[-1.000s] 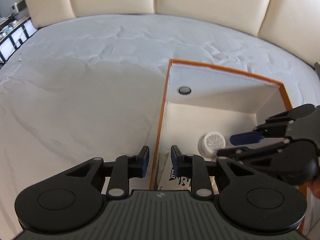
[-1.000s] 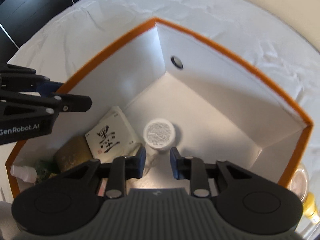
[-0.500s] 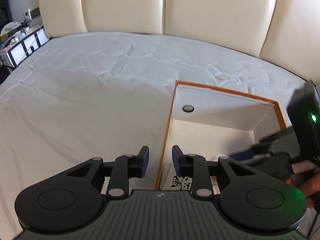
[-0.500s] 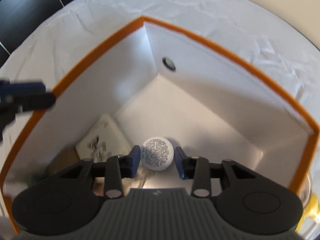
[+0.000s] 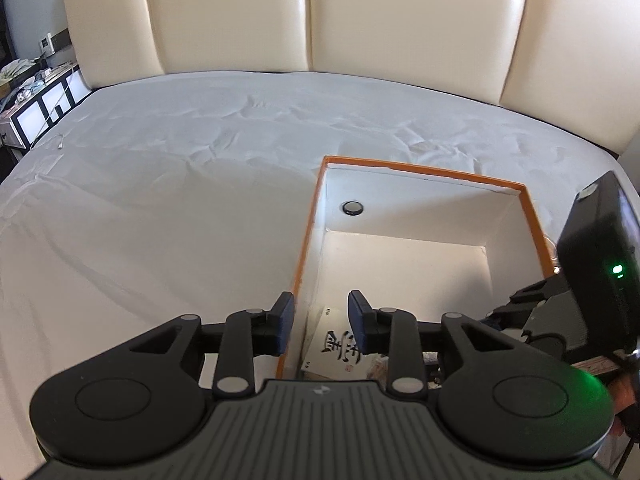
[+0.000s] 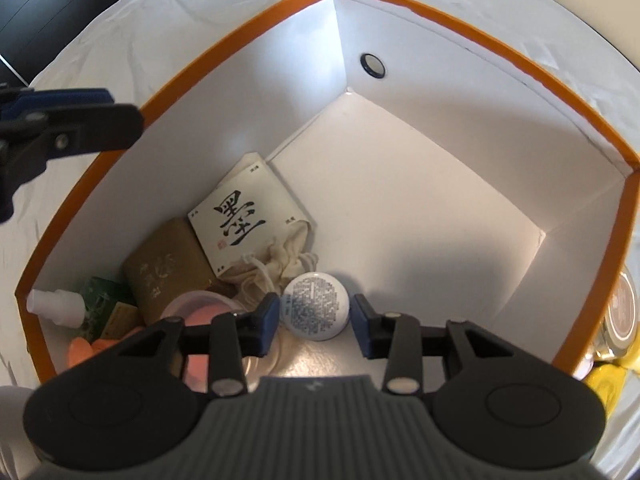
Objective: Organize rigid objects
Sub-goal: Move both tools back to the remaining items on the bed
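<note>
White jar (image 6: 314, 306) lies between right tongs (image 6: 314, 322), unpinched.

Matt card box (image 6: 472, 184) (orange rim); creased cloth sheet (image 5: 160, 184).

My left gripper (image 5: 320, 322) is matte black plastic: two flat linkage arms, each swelling into a round disc housing near the camera, with silver rivet heads at the pivots. Its fingers (image 5: 285, 322) end in dark blue rubber pads. Between the discs sits a grey ribbed body with a tiny pale logo at its far edge. My right gripper (image 6: 314, 322) is built the same, with blue pads and silver pivots. Seen from the left, its black box-shaped housing carries a glowing green light.
</note>
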Demonstrator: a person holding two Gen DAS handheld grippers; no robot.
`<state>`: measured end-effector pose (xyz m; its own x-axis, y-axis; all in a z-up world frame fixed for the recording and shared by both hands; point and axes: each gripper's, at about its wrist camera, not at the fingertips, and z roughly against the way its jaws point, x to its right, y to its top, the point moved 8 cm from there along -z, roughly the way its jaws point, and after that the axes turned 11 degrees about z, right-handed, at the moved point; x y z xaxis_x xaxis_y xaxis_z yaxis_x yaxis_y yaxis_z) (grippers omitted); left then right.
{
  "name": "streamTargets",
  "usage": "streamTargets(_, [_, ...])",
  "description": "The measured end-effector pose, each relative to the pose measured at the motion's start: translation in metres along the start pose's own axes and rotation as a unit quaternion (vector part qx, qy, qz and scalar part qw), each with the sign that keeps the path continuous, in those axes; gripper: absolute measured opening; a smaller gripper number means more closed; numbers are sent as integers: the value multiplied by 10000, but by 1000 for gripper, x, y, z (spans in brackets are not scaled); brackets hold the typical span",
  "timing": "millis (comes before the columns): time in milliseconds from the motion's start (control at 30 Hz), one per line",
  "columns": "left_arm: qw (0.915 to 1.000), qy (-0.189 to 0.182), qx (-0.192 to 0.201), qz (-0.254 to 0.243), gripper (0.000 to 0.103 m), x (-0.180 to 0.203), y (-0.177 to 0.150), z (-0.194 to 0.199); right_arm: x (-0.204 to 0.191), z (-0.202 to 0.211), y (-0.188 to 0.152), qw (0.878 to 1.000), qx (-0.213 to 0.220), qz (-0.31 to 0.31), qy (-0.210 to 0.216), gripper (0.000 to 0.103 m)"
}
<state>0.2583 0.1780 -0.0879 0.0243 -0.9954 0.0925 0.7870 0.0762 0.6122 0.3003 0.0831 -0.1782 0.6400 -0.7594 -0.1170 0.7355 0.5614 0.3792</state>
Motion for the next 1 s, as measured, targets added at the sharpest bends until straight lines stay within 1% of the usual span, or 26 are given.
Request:
streamTargets(100, [9997, -207, 84, -132, 37, 15, -1, 11, 0, 25, -1, 9993, 383, 14, -1, 46])
streamTargets(200, [9971, -627, 193, -384, 38, 42, -2, 27, 2, 65, -8, 9946, 1035, -63, -20, 46])
streamTargets(233, [9955, -773, 230, -506, 38, 53, -3, 33, 4, 81, -13, 9917, 1277, -108, -112, 49])
streamTargets(267, [9937, -888, 266, -632, 38, 63, -4, 37, 8, 97, -19, 9886, 1482, -136, -226, 54])
streamTargets(300, [9916, -993, 314, -761, 38, 74, -4, 42, 13, 115, -25, 9850, 1675, -182, -361, 56])
streamTargets(367, [9863, -1234, 399, -1020, 38, 98, -8, 49, 27, 143, -45, 9776, 1977, -298, -663, 57])
streamTargets(400, [9830, -1376, 407, -1145, 39, 113, -11, 51, 36, 155, -55, 9740, 2085, -380, -801, 57])
streamTargets(433, [9795, -1503, 406, -1274, 41, 127, -15, 52, 46, 164, -67, 9706, 2156, -490, -949, 57])
streamTargets(467, [9763, -1590, 399, -1414, 47, 140, -19, 51, 57, 171, -81, 9678, 2183, -610, -1093, 57])
streamTargets(500, [9728, -1650, 381, -1581, 50, 154, -23, 49, 67, 177, -94, 9653, 2194, -725, -1215, 57])
streamTargets(567, [9648, -1765, 324, -1923, 62, 182, -33, 41, 89, 180, -122, 9613, 2121, -963, -1469, 57])
streamTargets(600, [9605, -1823, 250, -2087, 62, 194, -38, 35, 99, 181, -135, 9598, 2068, -1084, -1561, 57])
streamTargets(633, [9574, -1840, 185, -2218, 63, 206, -40, 28, 110, 180, -148, 9573, 2029, -1225, -1658, 57])
streamTargets(667, [9552, -1824, 130, -2328, 69, 218, -42, 19, 119, 177, -156, 9551, 1999, -1343, -1728, 57])
streamTargets(733, [9505, -1780, 12, -2549, 76, 239, -44, 1, 137, 175, -174, 9497, 2008, -1596, -1797, 57])
streamTargets(833, [9408, -1557, -171, -3006, 76, 265, -46, -32, 163, 165, -187, 9431, 2025, -1968, -1756, 57])
streamTargets(867, [9356, -1449, -200, -3214, 76, 271, -51, -39, 172, 162, -189, 9411, 2032, -2057, -1755, 57])
streamTargets(900, [9283, -1352, -239, -3456, 76, 277, -54, -50, 179, 158, -189, 9401, 2021, -2113, -1752, 57])
streamTargets(1000, [9038, -1002, -359, -4144, 75, 289, -62, -81, 201, 143, -189, 9356, 2039, -2350, -1668, 57])
